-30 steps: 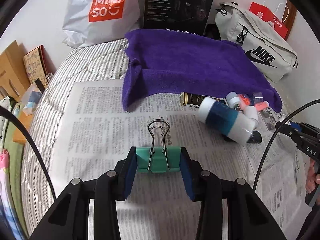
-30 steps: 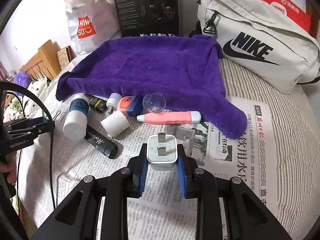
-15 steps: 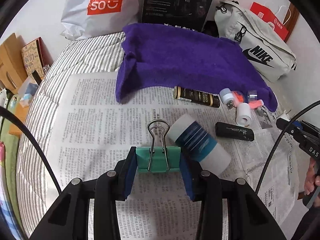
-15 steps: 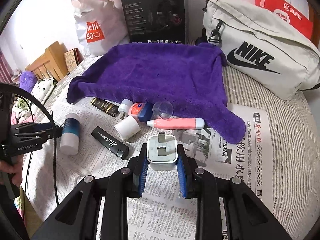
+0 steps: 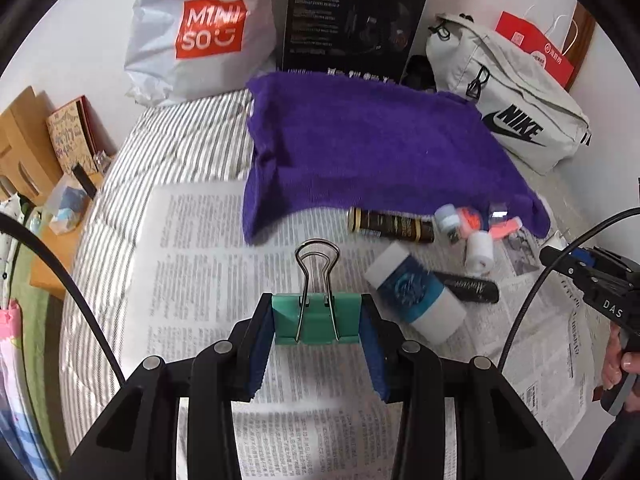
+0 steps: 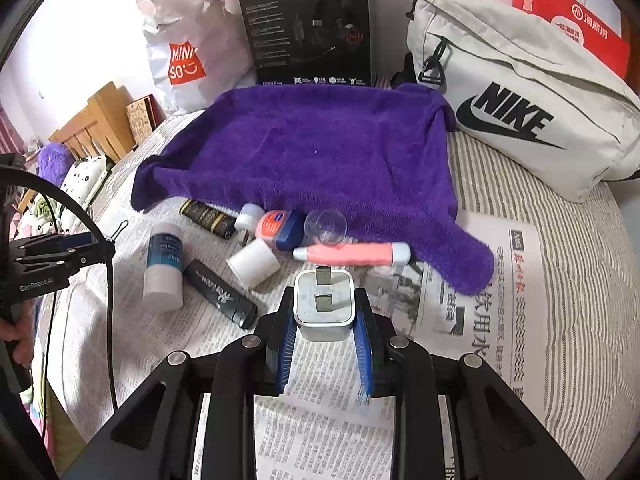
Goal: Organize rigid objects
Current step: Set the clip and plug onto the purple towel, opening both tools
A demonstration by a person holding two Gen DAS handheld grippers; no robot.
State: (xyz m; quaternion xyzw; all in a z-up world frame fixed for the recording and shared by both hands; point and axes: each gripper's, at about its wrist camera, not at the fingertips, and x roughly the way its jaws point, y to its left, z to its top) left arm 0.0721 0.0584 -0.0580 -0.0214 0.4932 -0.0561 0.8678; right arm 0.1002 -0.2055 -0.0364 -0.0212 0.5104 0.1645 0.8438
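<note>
Left gripper (image 5: pixel 318 322) clamping green metal binder clip (image 5: pixel 316 320), wire loops up; right gripper (image 6: pixel 325 320) pinching glossy white square plug (image 6: pixel 324 306) above printed newspaper (image 6: pixel 472 312). Beyond, lying: cylindrical bottle (image 6: pixel 164 266), matte black tube (image 6: pixel 220 294), fuzzy purple towel (image 6: pixel 320 152).

wall (image 6: pixel 400 20): white | bed (image 6: pixel 580 280): striped cover | headboard (image 6: pixel 92 120): wooden

Left gripper (image 5: pixel 318 320) clamps a green binder clip (image 5: pixel 316 318) (wire handles up) above newspaper (image 5: pixel 208 264).
</note>
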